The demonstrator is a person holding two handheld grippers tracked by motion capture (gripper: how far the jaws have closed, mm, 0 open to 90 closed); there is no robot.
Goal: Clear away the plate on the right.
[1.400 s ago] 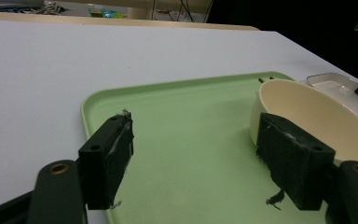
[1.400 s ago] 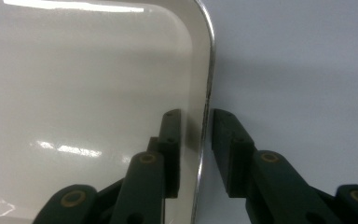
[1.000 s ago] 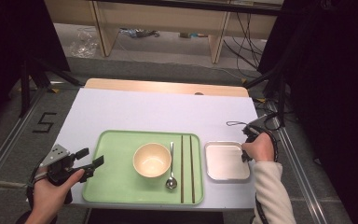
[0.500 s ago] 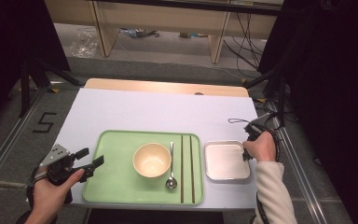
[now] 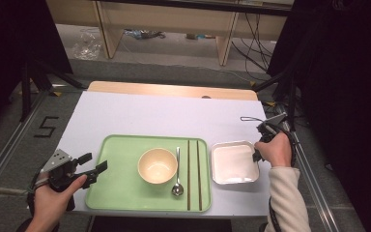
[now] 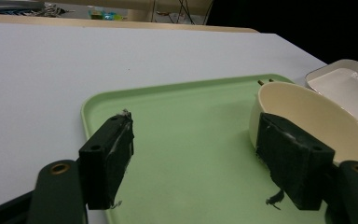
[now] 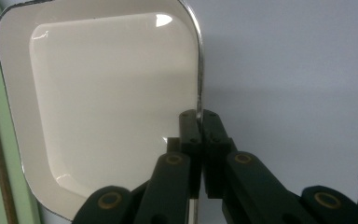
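Where the white table (image 5: 140,116) meets its right edge, a square white dish (image 5: 235,163) lies flat just right of the green tray (image 5: 121,169), not on it. Right gripper (image 7: 198,122): jaws pinched onto the dish's right rim, one jaw inside the wall and one outside; in the high view the right hand (image 5: 274,149) covers the gripper at that rim.

Left gripper (image 5: 94,163): jaws spread wide, holding nothing, poised over the tray's near left corner; in the left gripper view the left jaw hangs above the tray's left margin, the right jaw sits in front of the bowl's wall.

Tray contents, left to right:
- cream bowl (image 5: 157,165), upright, near the centre;
- metal spoon (image 5: 177,175), just right of the bowl, its bowl end toward the near edge;
- two dark chopsticks (image 5: 193,174), parallel, running near to far, lying between spoon and dish.

Tray's raised right rim stands between dish and chopsticks.
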